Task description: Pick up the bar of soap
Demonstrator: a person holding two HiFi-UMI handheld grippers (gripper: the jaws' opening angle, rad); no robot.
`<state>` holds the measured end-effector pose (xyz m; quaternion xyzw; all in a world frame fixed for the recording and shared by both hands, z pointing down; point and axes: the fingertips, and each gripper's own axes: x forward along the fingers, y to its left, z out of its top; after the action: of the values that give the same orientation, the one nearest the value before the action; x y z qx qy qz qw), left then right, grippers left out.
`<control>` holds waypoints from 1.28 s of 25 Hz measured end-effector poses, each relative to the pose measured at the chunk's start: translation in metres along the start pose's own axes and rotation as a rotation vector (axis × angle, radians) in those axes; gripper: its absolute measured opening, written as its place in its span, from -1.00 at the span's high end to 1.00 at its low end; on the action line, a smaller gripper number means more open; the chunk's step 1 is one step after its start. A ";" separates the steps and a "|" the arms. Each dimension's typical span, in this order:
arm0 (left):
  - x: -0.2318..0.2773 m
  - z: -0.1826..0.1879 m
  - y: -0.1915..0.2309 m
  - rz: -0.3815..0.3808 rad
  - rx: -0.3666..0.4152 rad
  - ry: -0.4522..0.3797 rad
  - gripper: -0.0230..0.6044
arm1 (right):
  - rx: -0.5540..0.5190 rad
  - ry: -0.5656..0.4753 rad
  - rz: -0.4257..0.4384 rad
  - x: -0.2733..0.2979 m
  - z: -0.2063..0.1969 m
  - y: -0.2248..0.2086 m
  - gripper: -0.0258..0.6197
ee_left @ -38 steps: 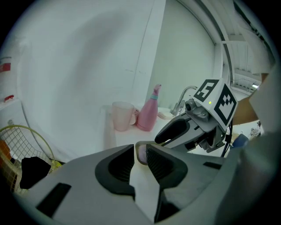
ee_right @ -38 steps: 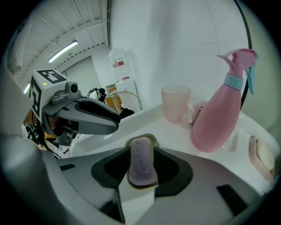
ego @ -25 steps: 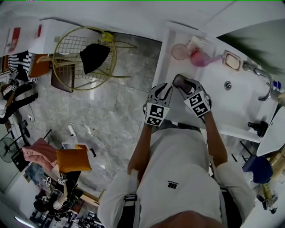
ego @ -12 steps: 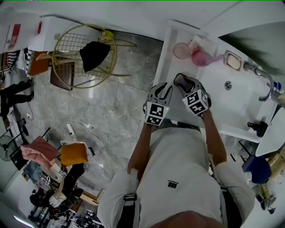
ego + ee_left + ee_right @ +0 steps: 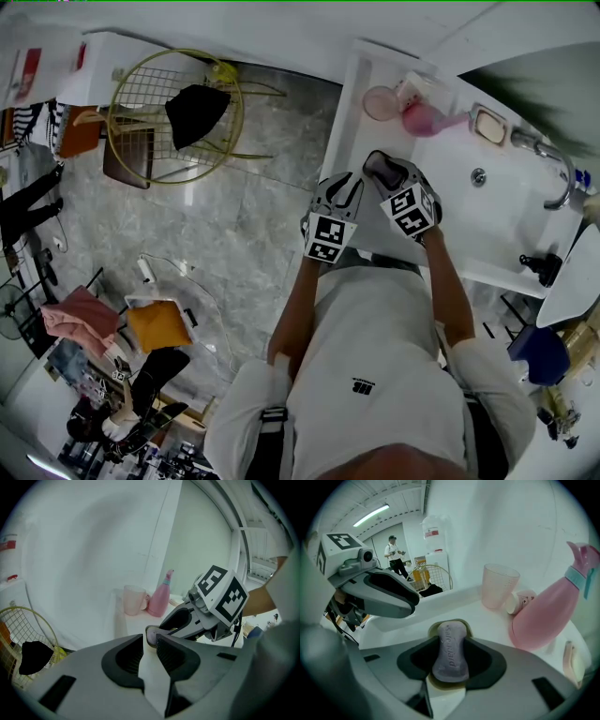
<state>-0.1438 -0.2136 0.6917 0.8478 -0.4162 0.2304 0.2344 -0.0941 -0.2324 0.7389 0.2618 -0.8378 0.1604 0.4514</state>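
Much of the head view is grey marble floor (image 5: pixel 253 234), with a white surface (image 5: pixel 358 131) along its right side that carries a sink basin (image 5: pixel 497 220) and a curved faucet (image 5: pixel 555 178); a person in a white shirt (image 5: pixel 375 375) stands at the near edge of that surface, both arms reaching forward; on the floor well to the left stands a gold wire basket (image 5: pixel 169 117) with a black cloth (image 5: pixel 197 114) draped in it.

The right tool (image 5: pixel 380 169) (image 5: pixel 450 641) hangs over the near left part of the surface, its jaws closed in on the bar of soap (image 5: pixel 451 660); the bar is lilac-grey with raised lettering, lies lengthwise between the two dark pads, and is pressed on both long sides; an olive-coloured rim (image 5: pixel 463 621) shows just round and under it, though whether the bar touches that rim I cannot tell.

The left tool (image 5: pixel 339 183) (image 5: pixel 150 641) sits just beside the right one, at its left; its jaws stand a narrow gap apart, holding nothing, with only the white surface showing through the gap.

Farther back on the surface a pink spray bottle (image 5: pixel 543 616) (image 5: pixel 427 120) stands upright; a pink cup (image 5: pixel 499 590) (image 5: pixel 380 103) stands near it to the left; a small pale dish (image 5: pixel 488 127) lies near the faucet.
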 end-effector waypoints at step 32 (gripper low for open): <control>-0.025 0.006 0.005 -0.003 0.023 -0.044 0.60 | 0.088 -0.056 -0.058 -0.021 0.013 0.000 0.35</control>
<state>-0.1604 -0.2052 0.6736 0.8559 -0.4175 0.2158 0.2158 -0.0933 -0.2331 0.7146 0.3102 -0.8343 0.1765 0.4202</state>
